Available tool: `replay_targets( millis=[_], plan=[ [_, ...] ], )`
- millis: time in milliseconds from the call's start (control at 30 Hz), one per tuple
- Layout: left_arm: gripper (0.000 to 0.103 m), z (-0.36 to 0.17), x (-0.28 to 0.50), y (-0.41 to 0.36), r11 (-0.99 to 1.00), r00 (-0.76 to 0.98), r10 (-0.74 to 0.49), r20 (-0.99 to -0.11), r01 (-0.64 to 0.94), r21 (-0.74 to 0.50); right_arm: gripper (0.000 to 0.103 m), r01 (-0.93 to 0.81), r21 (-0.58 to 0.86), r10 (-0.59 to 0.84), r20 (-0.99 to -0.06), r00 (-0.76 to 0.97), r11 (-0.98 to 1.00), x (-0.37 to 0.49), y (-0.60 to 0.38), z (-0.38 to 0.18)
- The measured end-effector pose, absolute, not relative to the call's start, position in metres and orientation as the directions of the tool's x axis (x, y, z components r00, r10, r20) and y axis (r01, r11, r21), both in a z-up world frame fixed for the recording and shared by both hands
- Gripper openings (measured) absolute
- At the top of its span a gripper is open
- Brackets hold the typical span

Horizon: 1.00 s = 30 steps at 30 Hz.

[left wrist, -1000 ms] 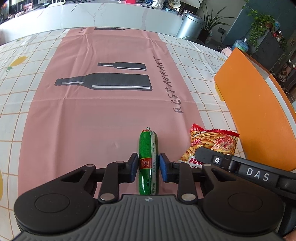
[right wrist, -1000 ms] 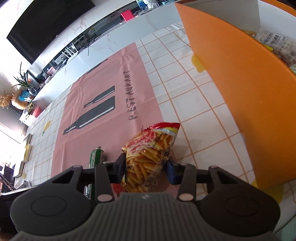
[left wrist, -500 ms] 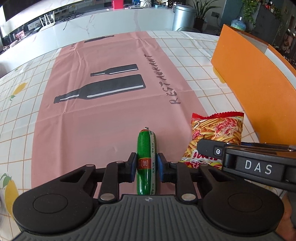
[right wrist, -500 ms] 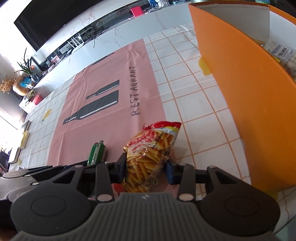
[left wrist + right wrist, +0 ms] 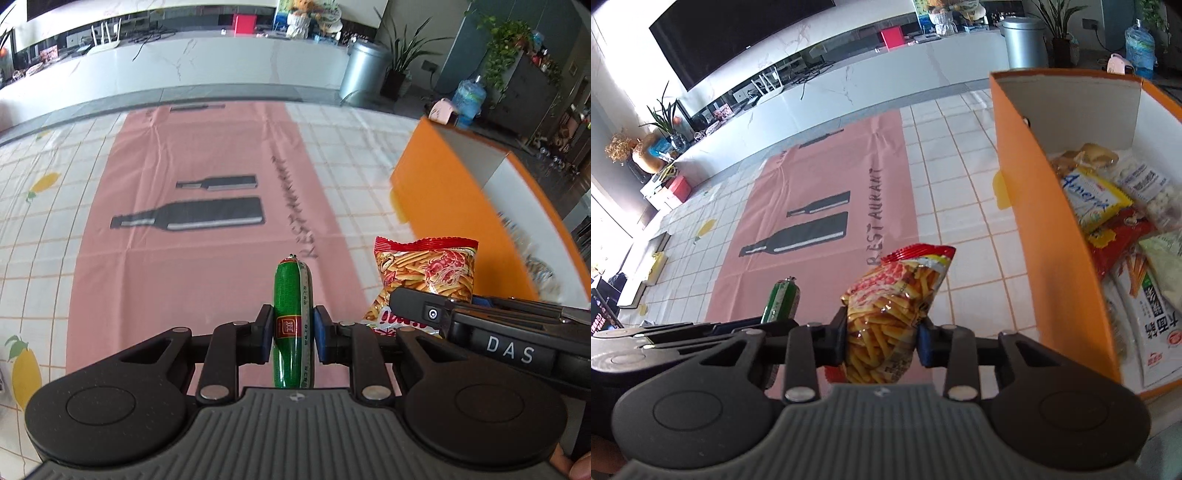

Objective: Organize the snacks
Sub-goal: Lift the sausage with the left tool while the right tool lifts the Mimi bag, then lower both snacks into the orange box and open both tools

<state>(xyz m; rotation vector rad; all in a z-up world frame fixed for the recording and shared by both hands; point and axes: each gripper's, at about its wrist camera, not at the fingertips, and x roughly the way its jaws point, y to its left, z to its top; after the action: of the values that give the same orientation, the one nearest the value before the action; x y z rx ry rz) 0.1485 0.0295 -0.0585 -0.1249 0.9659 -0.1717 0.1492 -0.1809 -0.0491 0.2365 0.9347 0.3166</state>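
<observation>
Now the left hand-held gripper grasps the green sausage; the right hand-held gripper, jaws closing, grasps the chips bag, left of the orange box.

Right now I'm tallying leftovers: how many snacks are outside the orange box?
2: a green sausage in the left tongs, and a chip bag in the right tongs. Others may sit out of view.
</observation>
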Motion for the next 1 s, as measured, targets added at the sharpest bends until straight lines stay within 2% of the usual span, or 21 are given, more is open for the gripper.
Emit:
replay_targets(
  millis=[267, 400, 567, 833, 1000],
  plan=[
    [0.025, -0.004, 0.143, 0.003, 0.953, 0.583, -0.302, -0.755, 0.174, -0.247, 0.033, -0.202, 0.339, 0.391, -0.707, 0.589, 0.919, 0.144, -0.224, 0.01],
    [0.025, 0.023, 0.143, -0.023, 0.934, 0.58, -0.354, -0.733, 0.253, -0.251, 0.033, -0.214, 0.366, 0.42, -0.704, 0.572, 0.906, 0.144, -0.258, 0.034],
    [0.025, 0.043, 0.151, -0.067, 0.892, 0.543, -0.435, -0.719, 0.367, -0.263, 0.033, -0.229, 0.324, 0.396, -0.71, 0.582, 0.918, 0.14, -0.304, 0.06],
    [0.025, 0.035, 0.174, -0.142, 0.82, 0.438, -0.499, -0.748, 0.518, -0.244, 0.033, -0.236, 0.207, 0.305, -0.784, 0.541, 0.95, 0.149, -0.371, 0.058],
    [0.025, 0.007, 0.192, -0.178, 0.8, 0.363, -0.469, -0.805, 0.56, -0.213, 0.033, -0.269, 0.18, 0.294, -0.824, 0.483, 0.946, 0.167, -0.39, 0.033]
  ],
)
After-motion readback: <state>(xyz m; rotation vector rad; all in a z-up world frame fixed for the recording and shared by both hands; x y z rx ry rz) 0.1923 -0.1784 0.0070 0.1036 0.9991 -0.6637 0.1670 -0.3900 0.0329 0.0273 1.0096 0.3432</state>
